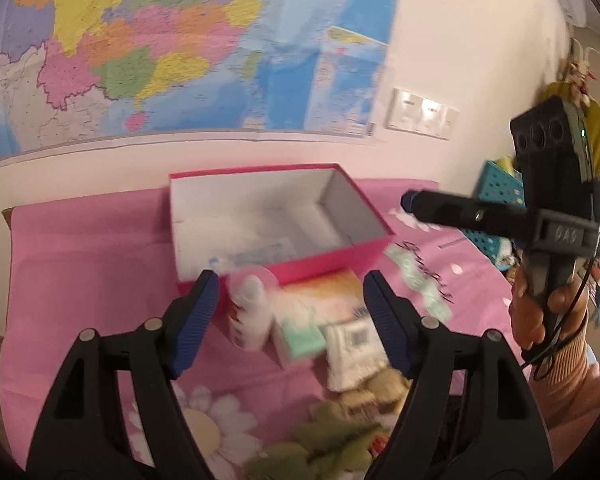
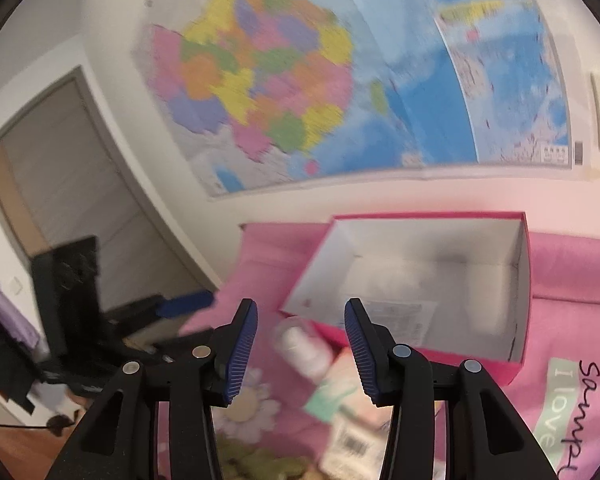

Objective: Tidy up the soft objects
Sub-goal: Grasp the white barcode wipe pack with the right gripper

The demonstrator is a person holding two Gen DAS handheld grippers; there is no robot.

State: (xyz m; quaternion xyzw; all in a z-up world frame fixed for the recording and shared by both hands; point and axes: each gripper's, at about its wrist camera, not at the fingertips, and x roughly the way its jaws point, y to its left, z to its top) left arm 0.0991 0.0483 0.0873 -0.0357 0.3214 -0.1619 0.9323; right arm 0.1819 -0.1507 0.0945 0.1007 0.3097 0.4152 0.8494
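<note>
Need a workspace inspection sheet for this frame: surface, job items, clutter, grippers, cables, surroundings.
Surface: pink floral cloth covers the table.
Job's things: open pink box at the back, only a flat printed sheet visible inside; greenish plush toy near the front edge; white barcoded soft pack; mint-green packet.
Clutter: white bottle upright in front of the box; other packets behind it blurred.
Grippers: left gripper open, empty, above the pile; right gripper open, empty.
Cables: black cable hangs from the right handle.
Surroundings: wall map, wall switch plates, blue basket, door.
</note>
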